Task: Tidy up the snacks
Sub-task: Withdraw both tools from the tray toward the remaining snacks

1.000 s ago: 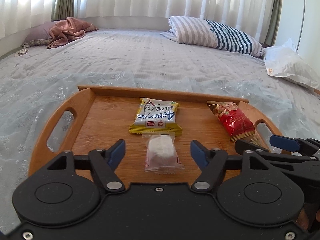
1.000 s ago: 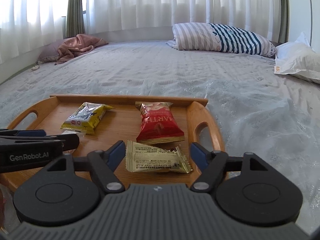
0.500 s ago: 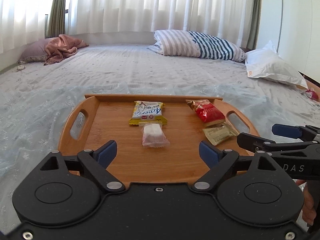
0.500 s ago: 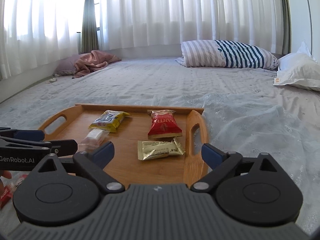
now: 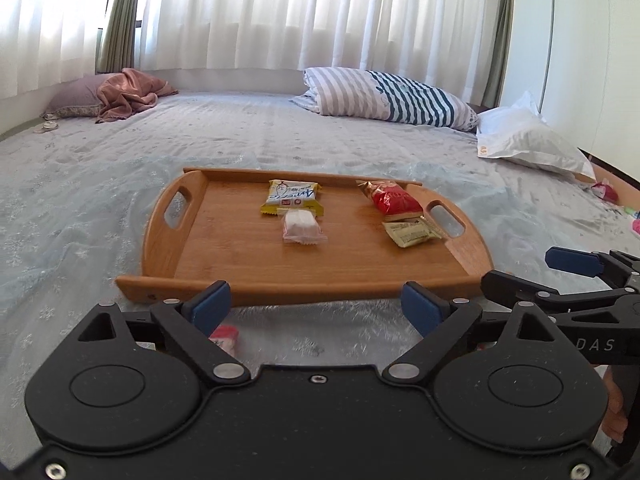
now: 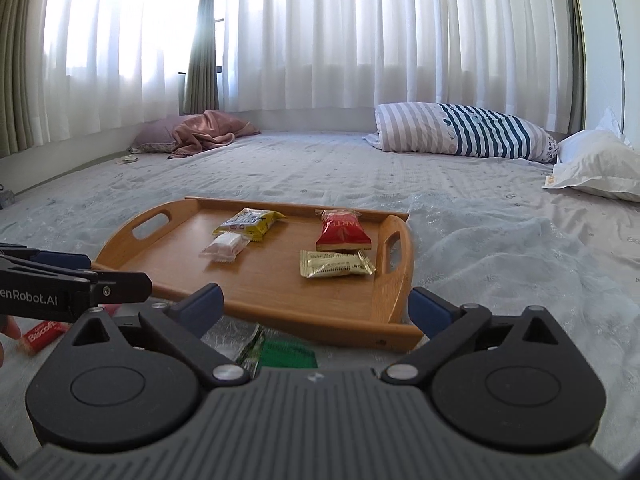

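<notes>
Wooden tray (image 5: 248, 268) flat on a pale bedspread (image 5: 100, 184), four snacks on it. Yellow packet (image 5: 292, 197) at the far middle, blue lettering printed upside down from here (roughly "Americo", not fully legible). Just in front of it, touching or nearly so, a clear-wrapped white cake (image 5: 302, 227). Toward the right handle, a red bag (image 5: 392, 200) with letters reading "ARTH" in the right wrist view, and against its near edge a gold sachet (image 5: 412, 232) with small print too fine to read.

Left gripper (image 5: 316, 304) low over the bedspread, short of the tray's near rim, blue-padded fingers (image 5: 208, 304) spread wide with nothing between them. "GenRobot.AI" partly readable on its side in the right wrist view. Under its left finger, a pink-and-white wrapper (image 5: 224, 336), mostly hidden.

Right gripper (image 6: 316, 304) likewise short of the tray's near rim, fingers wide apart, nothing held. "DAS" visible on its body in the left wrist view. Beneath it on the bedspread, a green packet (image 6: 280, 354), half covered by the gripper body. To the left, a red "Biscoff" biscuit pack (image 6: 42, 334) on the bedspread, beside a fingertip at the frame edge.

Further off: striped pillow (image 5: 392, 98), white bag (image 5: 528, 144) (orange mark, unreadable), pink blanket (image 5: 128, 94), white curtains (image 5: 300, 12).
</notes>
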A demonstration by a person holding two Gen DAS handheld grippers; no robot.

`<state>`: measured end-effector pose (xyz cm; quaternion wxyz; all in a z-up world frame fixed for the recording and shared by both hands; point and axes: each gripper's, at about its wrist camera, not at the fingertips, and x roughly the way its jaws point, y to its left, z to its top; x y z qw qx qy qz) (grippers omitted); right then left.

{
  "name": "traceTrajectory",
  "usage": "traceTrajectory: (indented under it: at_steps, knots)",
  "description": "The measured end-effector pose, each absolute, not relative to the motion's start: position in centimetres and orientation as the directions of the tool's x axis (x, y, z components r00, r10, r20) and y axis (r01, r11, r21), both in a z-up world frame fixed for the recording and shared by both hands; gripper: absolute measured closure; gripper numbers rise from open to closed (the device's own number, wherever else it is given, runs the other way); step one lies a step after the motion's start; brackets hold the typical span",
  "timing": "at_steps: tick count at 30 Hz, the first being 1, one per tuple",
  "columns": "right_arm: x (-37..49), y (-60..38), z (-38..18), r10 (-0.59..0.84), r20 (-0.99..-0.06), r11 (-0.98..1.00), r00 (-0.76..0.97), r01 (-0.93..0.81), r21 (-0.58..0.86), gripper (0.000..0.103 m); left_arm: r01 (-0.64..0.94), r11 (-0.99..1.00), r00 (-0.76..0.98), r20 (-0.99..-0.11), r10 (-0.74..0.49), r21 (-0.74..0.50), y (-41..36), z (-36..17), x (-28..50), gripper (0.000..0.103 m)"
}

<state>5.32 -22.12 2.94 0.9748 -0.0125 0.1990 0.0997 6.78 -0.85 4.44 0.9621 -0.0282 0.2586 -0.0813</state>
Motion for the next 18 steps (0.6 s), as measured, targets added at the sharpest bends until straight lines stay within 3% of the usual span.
traceTrajectory:
  at_steps: [18]
  knots:
    - [-0.3,-20.8,0.4,0.16,-0.381,0.976,0.911,-0.203,-0.074,0.0,0.085,0.996,0.873,-0.479,-0.091,-0.033,1.9,2.3,1.5,0.009]
